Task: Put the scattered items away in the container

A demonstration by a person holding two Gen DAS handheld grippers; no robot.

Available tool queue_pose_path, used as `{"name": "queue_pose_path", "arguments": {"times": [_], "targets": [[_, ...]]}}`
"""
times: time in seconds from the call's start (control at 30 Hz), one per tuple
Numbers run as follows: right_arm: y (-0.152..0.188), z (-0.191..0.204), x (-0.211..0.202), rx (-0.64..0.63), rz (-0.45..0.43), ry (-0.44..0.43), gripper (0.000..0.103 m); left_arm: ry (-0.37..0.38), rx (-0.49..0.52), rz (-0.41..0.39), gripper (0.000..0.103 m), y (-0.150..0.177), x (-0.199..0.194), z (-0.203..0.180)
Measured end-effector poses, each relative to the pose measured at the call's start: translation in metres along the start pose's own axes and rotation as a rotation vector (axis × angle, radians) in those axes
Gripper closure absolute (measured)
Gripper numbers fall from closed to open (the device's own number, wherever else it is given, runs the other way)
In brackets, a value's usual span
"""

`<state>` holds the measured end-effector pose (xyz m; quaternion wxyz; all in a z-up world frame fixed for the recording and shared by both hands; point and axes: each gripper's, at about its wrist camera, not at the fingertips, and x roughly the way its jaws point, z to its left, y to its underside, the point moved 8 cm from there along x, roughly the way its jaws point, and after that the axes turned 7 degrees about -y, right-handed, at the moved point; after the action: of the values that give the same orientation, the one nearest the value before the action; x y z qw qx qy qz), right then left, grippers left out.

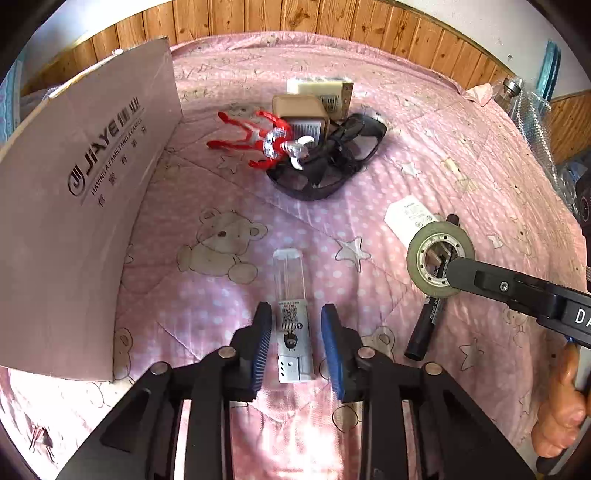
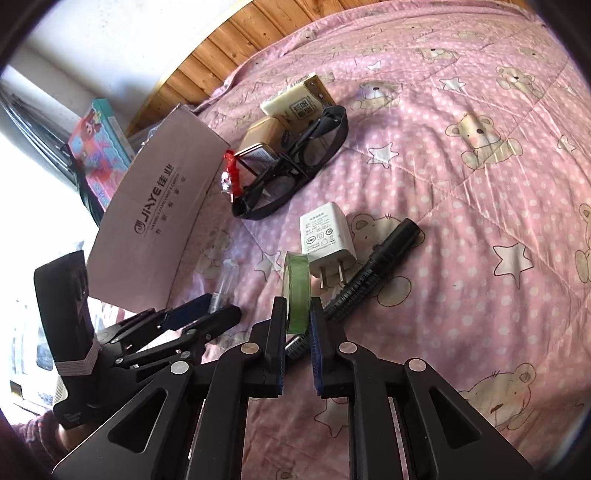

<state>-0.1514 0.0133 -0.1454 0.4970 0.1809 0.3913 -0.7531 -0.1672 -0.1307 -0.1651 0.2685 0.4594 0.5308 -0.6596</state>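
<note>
My left gripper stands open over the pink bedspread, its blue pads on either side of a clear slim packet with a white label. My right gripper is shut on a roll of greenish tape, held on edge just above the bed; the tape roll also shows at the right of the left wrist view. A cardboard box stands at the left. Black glasses, a red and silver toy figure, two small cartons, a white charger and a black marker lie scattered.
Wooden panelling borders the bed at the far side. A colourful flat box leans beyond the cardboard box. A person's hand holds the right gripper's handle. Bubble wrap lies at the far right edge.
</note>
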Motion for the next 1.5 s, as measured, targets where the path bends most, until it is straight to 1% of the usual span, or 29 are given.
{"name": "queue_pose_path", "arguments": {"times": [0.07, 0.17, 0.23, 0.37, 0.47, 0.53, 0.6, 0.67, 0.73, 0.77, 0.8, 0.9, 0.97, 1.0, 1.03, 1.07, 1.1, 1.13, 1.17, 1.2, 1.27, 1.5], "targets": [[0.002, 0.004, 0.004, -0.01, 0.001, -0.003, 0.089, -0.002, -0.004, -0.02, 0.063, 0.0, 0.001, 0.0], [0.005, 0.011, 0.009, -0.02, 0.009, -0.008, 0.09, -0.021, 0.024, -0.036, 0.063, 0.001, 0.001, -0.004], [0.005, 0.021, 0.005, -0.044, 0.002, -0.02, 0.091, -0.008, 0.009, -0.037, 0.063, 0.001, 0.0, -0.001], [0.005, 0.031, 0.001, -0.071, -0.004, -0.032, 0.091, 0.027, -0.075, -0.008, 0.063, 0.002, 0.003, 0.018], [0.009, 0.027, 0.003, -0.049, 0.002, -0.035, 0.091, 0.098, -0.161, 0.009, 0.063, 0.002, 0.002, 0.028], [0.009, 0.026, 0.001, -0.041, -0.005, -0.035, 0.091, 0.129, -0.204, 0.025, 0.06, 0.0, 0.0, 0.034], [0.01, 0.025, -0.003, -0.036, -0.011, -0.037, 0.091, 0.157, -0.231, 0.019, 0.055, -0.003, -0.006, 0.037], [0.008, 0.026, -0.005, -0.039, -0.017, -0.036, 0.091, 0.162, -0.234, 0.003, 0.052, -0.011, -0.014, 0.039], [0.008, 0.027, -0.005, -0.041, -0.016, -0.04, 0.091, 0.14, -0.22, -0.029, 0.046, -0.018, -0.023, 0.039], [0.008, 0.027, -0.005, -0.042, -0.016, -0.04, 0.091, 0.116, -0.212, -0.042, 0.043, -0.018, -0.028, 0.041], [0.009, 0.027, -0.004, -0.043, -0.014, -0.043, 0.091, 0.093, -0.205, -0.042, 0.042, -0.014, -0.031, 0.044], [0.012, 0.025, 0.004, -0.034, 0.003, -0.042, 0.091, 0.082, -0.186, -0.006, 0.042, -0.002, -0.022, 0.04], [0.014, 0.025, 0.007, -0.031, 0.011, -0.039, 0.091, 0.105, -0.143, -0.011, 0.042, -0.006, -0.016, 0.021], [0.014, 0.025, 0.006, -0.033, 0.011, -0.038, 0.091, 0.106, -0.098, -0.017, 0.043, -0.009, -0.013, 0.009], [0.014, 0.025, 0.006, -0.035, 0.01, -0.036, 0.091, 0.074, -0.055, -0.013, 0.047, -0.011, -0.006, 0.0], [0.014, 0.023, 0.005, -0.036, 0.008, -0.031, 0.091, 0.051, -0.044, 0.009, 0.064, -0.009, 0.002, -0.003], [0.015, 0.022, 0.004, -0.036, 0.008, -0.026, 0.091, 0.062, -0.058, 0.054, 0.069, -0.006, 0.012, -0.005], [0.015, 0.021, 0.003, -0.034, 0.008, -0.023, 0.091, 0.049, -0.062, 0.019, 0.074, -0.009, 0.011, -0.003], [0.015, 0.019, 0.002, -0.03, 0.006, -0.022, 0.091, 0.029, -0.04, 0.028, 0.083, -0.009, 0.013, -0.003], [0.014, 0.018, 0.002, -0.028, 0.005, -0.021, 0.091, 0.018, -0.04, 0.029, 0.083, -0.011, 0.013, 0.0], [0.013, 0.018, 0.002, -0.029, 0.004, -0.023, 0.091, 0.038, -0.066, 0.043, 0.083, -0.011, 0.012, 0.005], [0.011, 0.03, 0.001, -0.059, 0.005, -0.021, 0.091, 0.026, -0.068, 0.027, 0.083, -0.011, 0.0, 0.006]]}}
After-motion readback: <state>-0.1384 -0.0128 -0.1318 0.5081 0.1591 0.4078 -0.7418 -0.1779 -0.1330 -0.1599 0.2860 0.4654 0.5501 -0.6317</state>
